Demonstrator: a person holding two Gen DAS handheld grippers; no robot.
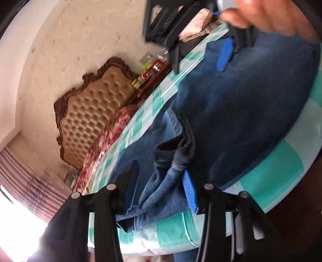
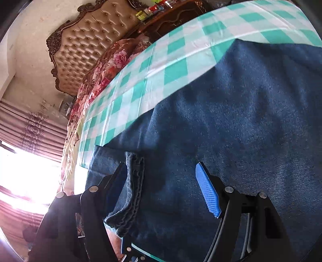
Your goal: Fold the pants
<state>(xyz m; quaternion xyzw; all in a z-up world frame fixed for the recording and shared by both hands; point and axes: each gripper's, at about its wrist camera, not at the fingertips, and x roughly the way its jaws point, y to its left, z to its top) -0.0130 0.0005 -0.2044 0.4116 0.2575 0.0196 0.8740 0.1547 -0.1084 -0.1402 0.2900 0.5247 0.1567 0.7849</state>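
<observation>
Dark blue denim pants [image 1: 241, 104] lie spread on a table with a green and white checked cloth [image 1: 281, 171]. My left gripper [image 1: 161, 185] is open, its blue pads [image 1: 190, 191] on either side of a bunched fold of denim and waistband [image 1: 175, 159] at the table's near edge. In the right wrist view the pants [image 2: 241, 121] fill the frame. My right gripper [image 2: 161, 187] is open, with a rolled hem [image 2: 132, 187] lying against its left finger. The right gripper also shows in the left wrist view [image 1: 227, 52], over the far part of the pants, held by a hand [image 1: 261, 14].
A bed with a tufted tan headboard [image 2: 84, 46] and floral bedding [image 2: 106, 66] stands beyond the table. A dark wooden cabinet [image 2: 177, 16] with small bottles is at the back. Striped curtains [image 2: 24, 131] and a bright window are at the left.
</observation>
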